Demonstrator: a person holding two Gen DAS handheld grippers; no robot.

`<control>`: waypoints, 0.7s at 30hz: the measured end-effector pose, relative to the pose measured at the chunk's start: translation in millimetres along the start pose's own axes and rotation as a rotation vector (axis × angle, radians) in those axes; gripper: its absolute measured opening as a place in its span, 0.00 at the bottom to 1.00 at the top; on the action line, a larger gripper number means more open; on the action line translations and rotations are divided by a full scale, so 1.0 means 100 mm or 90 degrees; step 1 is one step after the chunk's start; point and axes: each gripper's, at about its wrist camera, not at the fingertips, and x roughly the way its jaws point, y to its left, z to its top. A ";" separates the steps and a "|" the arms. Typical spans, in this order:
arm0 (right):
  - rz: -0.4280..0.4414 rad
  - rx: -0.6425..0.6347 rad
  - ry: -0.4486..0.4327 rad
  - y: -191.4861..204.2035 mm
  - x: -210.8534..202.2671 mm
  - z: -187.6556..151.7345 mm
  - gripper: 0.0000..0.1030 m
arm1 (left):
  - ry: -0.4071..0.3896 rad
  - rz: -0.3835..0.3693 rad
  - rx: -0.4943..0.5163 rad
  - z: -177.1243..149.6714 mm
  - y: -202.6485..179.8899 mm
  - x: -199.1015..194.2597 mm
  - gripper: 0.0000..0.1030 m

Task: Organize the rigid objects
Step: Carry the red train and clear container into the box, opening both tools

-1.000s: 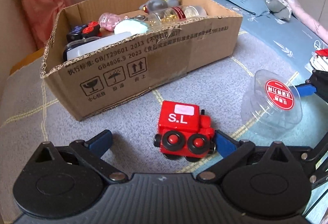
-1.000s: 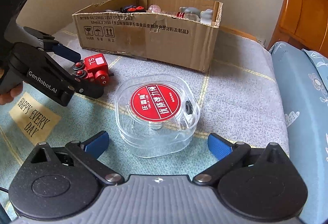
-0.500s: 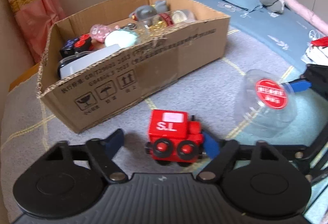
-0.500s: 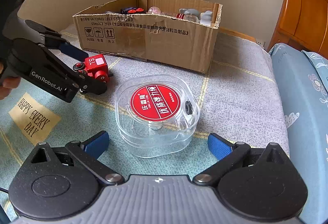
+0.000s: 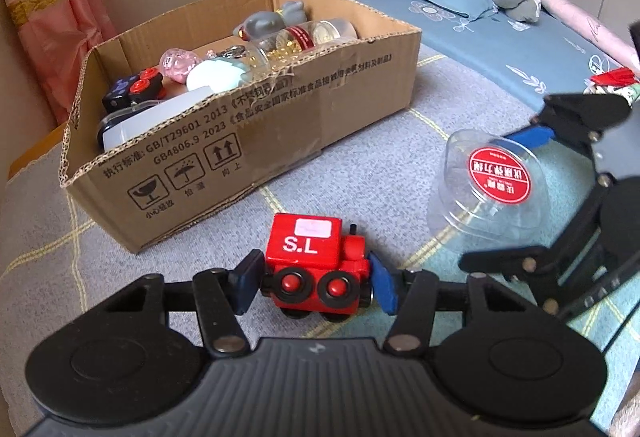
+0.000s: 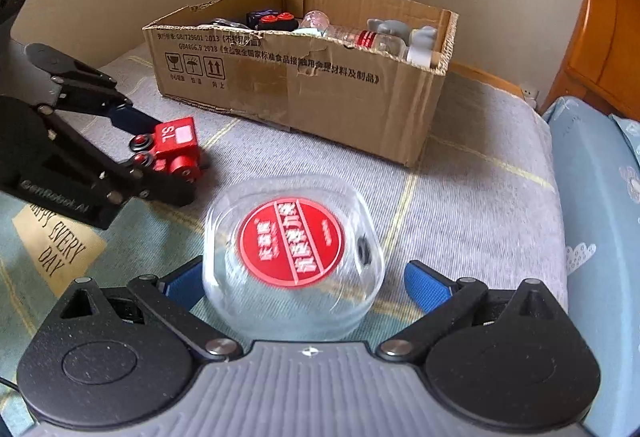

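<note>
Closing on the red toy train (image 5: 314,265) with the left gripper (image 5: 312,279): jaws just drawn in narrow, blue pads pressing both ends of the train, which is sitting between them on the grey blanket (image 5: 360,173) of the bed. Not yet lifted, by the look of it (wheels seeming to rest on the cloth).

Reaching around the clear plastic box (image 6: 294,257) with the right gripper (image 6: 300,283): jaws standing wide and just starting to come in, box lying between them, near pad apparently at its wall, far pad showing a gap, so no grip yet. Box blurred in the right wrist view, tilted in the left one.

Waiting beyond both sets of jaws, the cardboard box (image 5: 256,141), already partly filled: a bottle (image 5: 304,39), a grey toy (image 5: 272,22), a dark toy car (image 5: 134,91), a pink ball (image 5: 178,64) and more. Judging from that, sorting well under way, with these two things left: lifting each, carrying it forward over the cardboard rim, letting go inside.
</note>
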 end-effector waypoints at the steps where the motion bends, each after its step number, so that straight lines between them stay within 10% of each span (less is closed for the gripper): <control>1: 0.006 -0.005 -0.001 0.00 0.00 0.01 0.95 | 0.002 -0.002 0.001 0.00 0.01 0.00 0.54; 4: 0.023 -0.026 0.002 0.01 -0.02 0.06 0.79 | 0.008 -0.006 0.005 -0.01 0.03 -0.02 0.54; 21: 0.050 -0.061 0.002 -0.05 -0.40 0.41 0.78 | -0.004 -0.043 0.037 0.26 0.14 -0.51 0.53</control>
